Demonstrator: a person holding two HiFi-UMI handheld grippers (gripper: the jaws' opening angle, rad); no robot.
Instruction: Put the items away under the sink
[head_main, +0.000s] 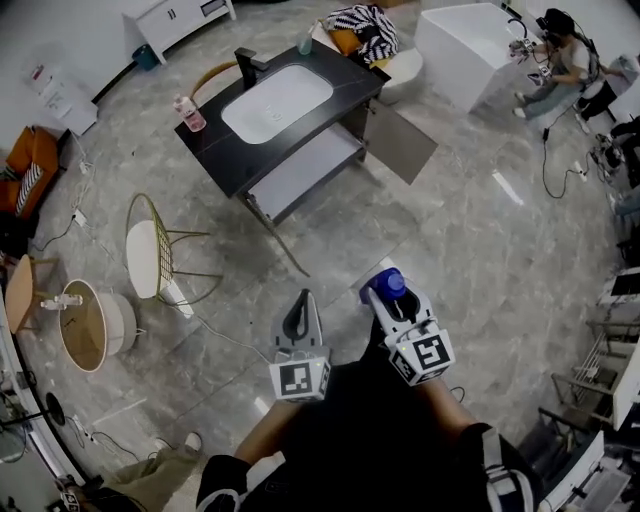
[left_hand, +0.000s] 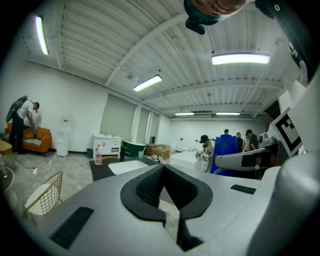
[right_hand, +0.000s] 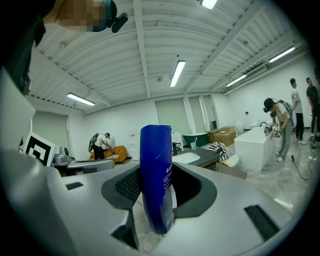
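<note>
We hold right tool (head_main: 386, 297) clamped on blue bottle (right_hand: 156, 175): tall, glossy, upright, white print. Left tool (left_hand: 162, 168) closed, empty. Both well apart from sink (head_main: 275, 102).

Bare floor (head_main: 450, 240) open from 1 to 3 o'clock. Vanity (head_main: 225, 150) at 11–12, shelf (head_main: 305, 172) under it open at front. Swung-out door (head_main: 400, 145) at 12–1 crowds shelf's right end. Wire chair (head_main: 150, 255) blocks 10.
</note>
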